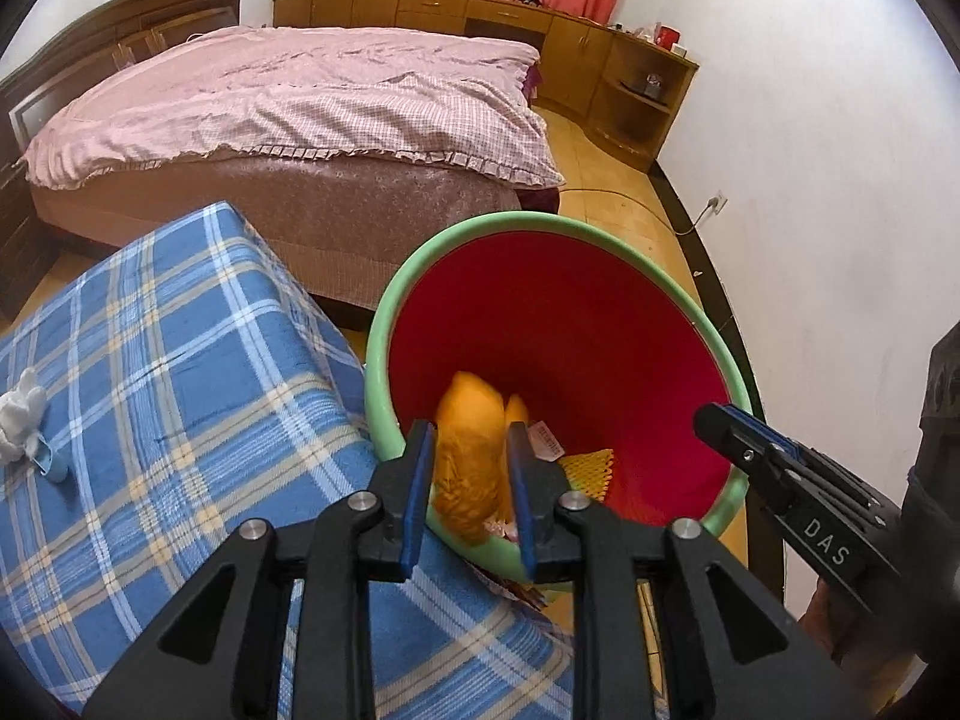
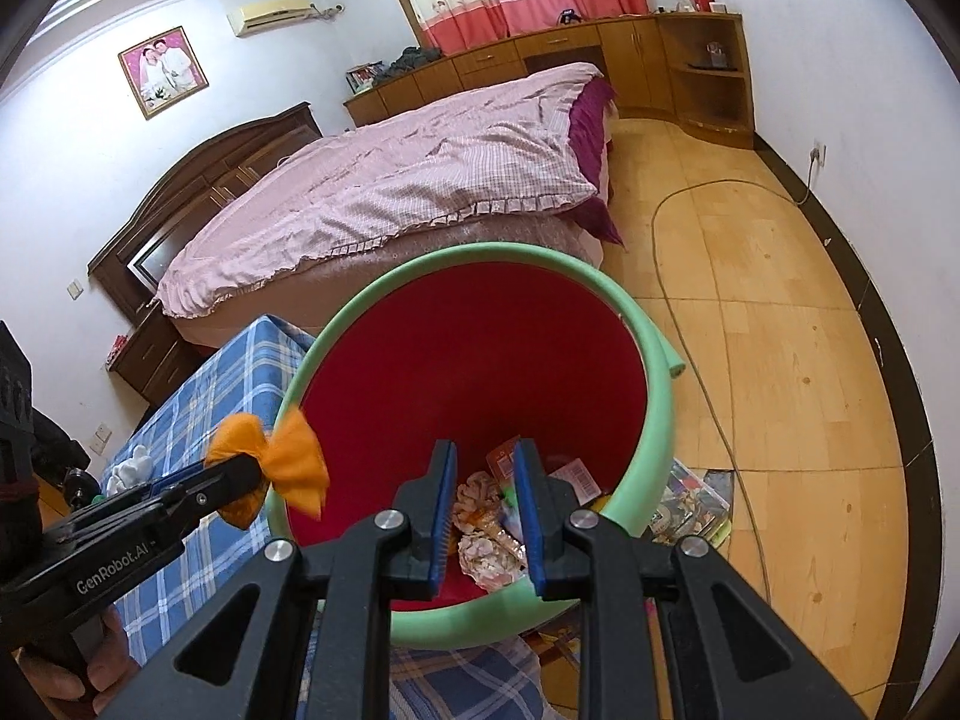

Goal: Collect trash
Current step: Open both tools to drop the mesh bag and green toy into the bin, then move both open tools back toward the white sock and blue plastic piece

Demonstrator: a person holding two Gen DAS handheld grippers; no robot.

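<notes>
Trash bin point(image 2: 651, 420), red inside with a green rim, sits on the floor against the corner of the blue plaid table point(image 1: 150, 360); it serves as the landmark here.

Left gripper point(image 1: 471, 468) is clamped on an orange mesh scrap point(image 1: 471, 456), pinched at its waist so it flares like a bow on either side of the pads. The scrap hangs just over the bin's near-left rim, above the opening but not yet deep inside.

Right gripper point(image 2: 483, 516) hovers over the bin's mouth, jaws narrowly parted with nothing between them; wrappers point(image 2: 486, 546) already lie at the bottom beneath it.

Step in hand, by my reading: dropping the orange scrap into the bin. Next move calls for carrying it slightly further in from the rim, then letting go so the light mesh falls clear and does not snag on the edge or cling to the pads.

Still outside the bin: a crumpled white tissue point(image 1: 21, 414) on the table, well to the bin's left, and printed packaging point(image 2: 690, 498) on the floor just right of the bin.
</notes>
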